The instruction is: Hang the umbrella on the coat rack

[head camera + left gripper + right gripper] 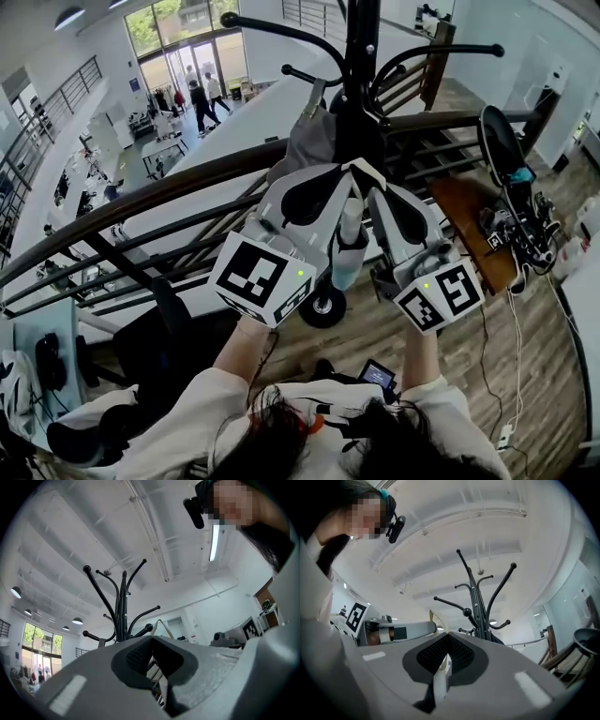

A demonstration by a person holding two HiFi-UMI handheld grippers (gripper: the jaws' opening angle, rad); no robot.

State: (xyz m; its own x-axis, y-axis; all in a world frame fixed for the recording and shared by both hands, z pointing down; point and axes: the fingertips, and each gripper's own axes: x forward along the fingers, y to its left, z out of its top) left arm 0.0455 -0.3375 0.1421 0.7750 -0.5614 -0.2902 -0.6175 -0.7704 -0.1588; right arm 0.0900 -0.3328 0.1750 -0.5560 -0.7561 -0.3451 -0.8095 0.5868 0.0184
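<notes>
We stand on a wooden floor (469, 347) behind a dark curved railing (141, 202), with an open hall below it. The black coat rack (361, 66) rises right in front of us, its hooks curving outward. A grey cloth thing (314, 141) hangs from one hook by a strap.

We hold the left gripper (342, 180) and the right gripper (380, 192) up against the pole, tips nearly meeting. The folded umbrella (348, 246) hangs between them, a pale cylinder. Each claw is pinched together on a thin pale part of it.

In the left gripper view its beige loop (161, 620) stands just beside the knob of a low hook (149, 627). We cannot tell whether they touch.
</notes>
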